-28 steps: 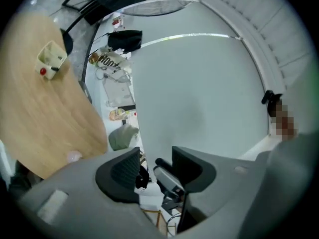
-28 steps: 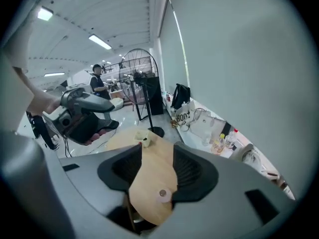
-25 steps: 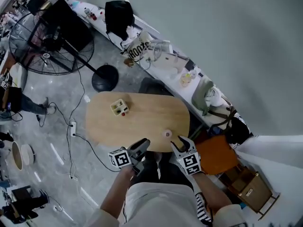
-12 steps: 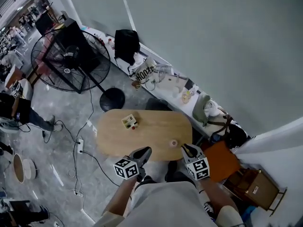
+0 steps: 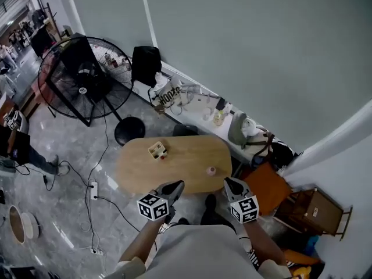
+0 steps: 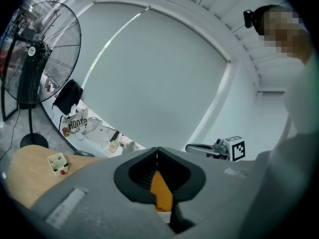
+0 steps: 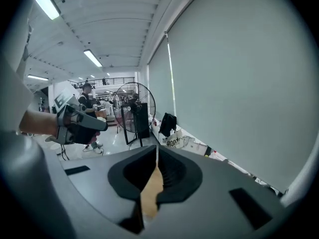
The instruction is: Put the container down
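Note:
A small cream container [image 5: 157,150] with a red piece beside it sits on the oval wooden table [image 5: 180,176], toward its far left. The left gripper view also shows the container [image 6: 57,163], low at the left. A tiny pink thing [image 5: 211,171] lies near the table's right end. My left gripper [image 5: 175,185] hangs above the table's near edge, shut and empty. My right gripper [image 5: 229,182] is off the near right corner, shut with nothing in it. In each gripper's own view the jaw tips meet, for the left gripper [image 6: 157,151] and the right gripper [image 7: 157,151].
A big floor fan [image 5: 81,77] stands at the far left. A low bench [image 5: 197,106] with bags and bottles runs along the grey wall. An orange seat [image 5: 264,188] is right of the table. Cables and a power strip [image 5: 94,189] lie on the floor to the left.
Both grippers' jaws have gone from open to shut. The head view has risen and pulled back from the table, and both grippers have lifted off its near edge.

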